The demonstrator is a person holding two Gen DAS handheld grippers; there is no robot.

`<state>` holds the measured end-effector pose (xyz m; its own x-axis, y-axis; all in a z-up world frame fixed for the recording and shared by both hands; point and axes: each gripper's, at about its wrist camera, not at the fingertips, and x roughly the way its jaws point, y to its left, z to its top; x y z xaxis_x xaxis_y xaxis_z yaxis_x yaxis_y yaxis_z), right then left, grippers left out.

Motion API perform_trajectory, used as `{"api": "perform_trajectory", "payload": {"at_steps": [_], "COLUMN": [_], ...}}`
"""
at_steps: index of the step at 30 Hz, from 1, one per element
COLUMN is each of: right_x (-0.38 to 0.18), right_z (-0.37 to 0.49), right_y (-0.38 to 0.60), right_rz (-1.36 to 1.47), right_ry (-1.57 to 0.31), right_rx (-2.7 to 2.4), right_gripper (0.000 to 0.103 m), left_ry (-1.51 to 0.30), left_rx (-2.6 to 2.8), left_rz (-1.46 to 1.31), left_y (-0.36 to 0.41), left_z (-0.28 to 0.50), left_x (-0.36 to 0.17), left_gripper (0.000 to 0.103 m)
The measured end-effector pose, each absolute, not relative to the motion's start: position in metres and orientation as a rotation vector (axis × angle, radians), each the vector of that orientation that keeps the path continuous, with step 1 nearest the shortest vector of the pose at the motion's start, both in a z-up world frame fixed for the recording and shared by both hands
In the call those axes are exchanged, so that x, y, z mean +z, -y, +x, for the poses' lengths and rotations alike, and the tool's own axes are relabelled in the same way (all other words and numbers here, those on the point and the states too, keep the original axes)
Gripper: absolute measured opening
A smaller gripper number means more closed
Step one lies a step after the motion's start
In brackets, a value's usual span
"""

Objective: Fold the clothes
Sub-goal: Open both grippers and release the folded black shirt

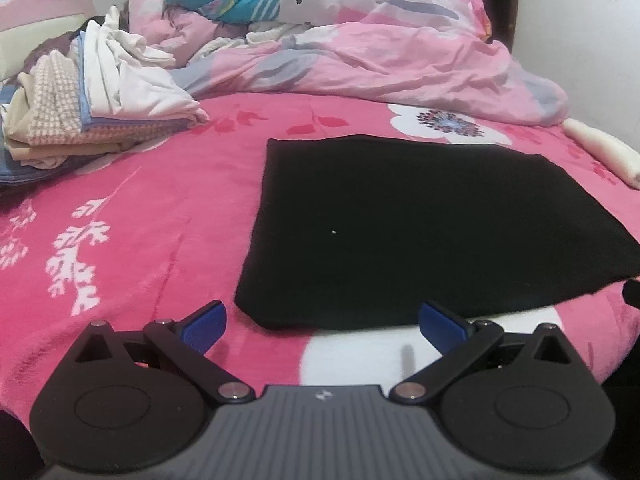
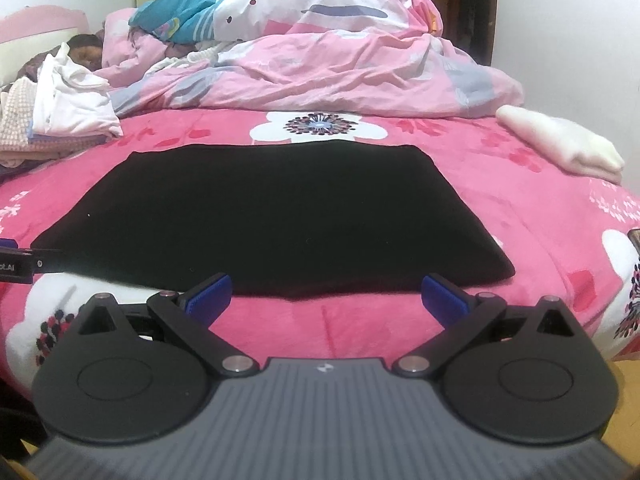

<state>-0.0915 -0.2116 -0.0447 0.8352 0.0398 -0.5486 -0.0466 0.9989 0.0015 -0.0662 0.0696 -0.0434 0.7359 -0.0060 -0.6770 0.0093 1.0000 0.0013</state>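
Flanking black garment (image 2: 272, 216) (clothes pile (image 1: 80, 120) near)

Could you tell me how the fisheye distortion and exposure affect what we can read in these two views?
Left wrist view: the bed bows into a dome, corners vignette dark, and the black garment is a featureless patch with no visible folds. Right wrist view: same bulging, the black garment is equally crushed to black, while the pink duvet keeps clear creases; overall soft focus.
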Motion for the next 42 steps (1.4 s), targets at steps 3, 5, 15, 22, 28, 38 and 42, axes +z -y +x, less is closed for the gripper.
{"api": "perform_trajectory", "payload": {"at_steps": [3,5,15,22,28,38,42], "right_x": [-0.044,-0.043,-0.035,-0.019,-0.018,-0.031,-0.041], "right_z": [-0.091,-0.09,-0.086,-0.073,-0.059,-0.034,-0.022], "right_y": [0.21,0.209,0.207,0.209,0.218,0.233,0.233], "right_rz": [-0.019,-0.034,-0.081,-0.087,-0.051,0.038,0.046], "right_ry": [-0.577,-0.574,-0.576,-0.527,-0.517,-0.51,-0.517], "right_rx": [0.055,0.066,0.112,0.112,0.115,0.108,0.103], "right_gripper": [0.102,0.102,0.102,0.102,0.102,0.102,0.101], "left_ry": [-0.745,-0.74,-0.736,-0.745,-0.717,-0.777,-0.804], "left_rx": [-0.021,-0.029,-0.042,-0.077,-0.057,-0.058,-0.045], "left_rz": [0.005,-0.013,-0.038,-0.088,-0.052,-0.032,-0.02], "left_y": [-0.07,-0.071,-0.059,-0.053,-0.045,-0.024,-0.019], "left_z": [-0.066,-0.067,-0.056,-0.037,-0.021,0.006,0.011], "left_x": [-0.041,-0.039,-0.032,-0.029,-0.024,-0.033,-0.042], "left_gripper": [0.103,0.103,0.103,0.103,0.103,0.103,0.103]}}
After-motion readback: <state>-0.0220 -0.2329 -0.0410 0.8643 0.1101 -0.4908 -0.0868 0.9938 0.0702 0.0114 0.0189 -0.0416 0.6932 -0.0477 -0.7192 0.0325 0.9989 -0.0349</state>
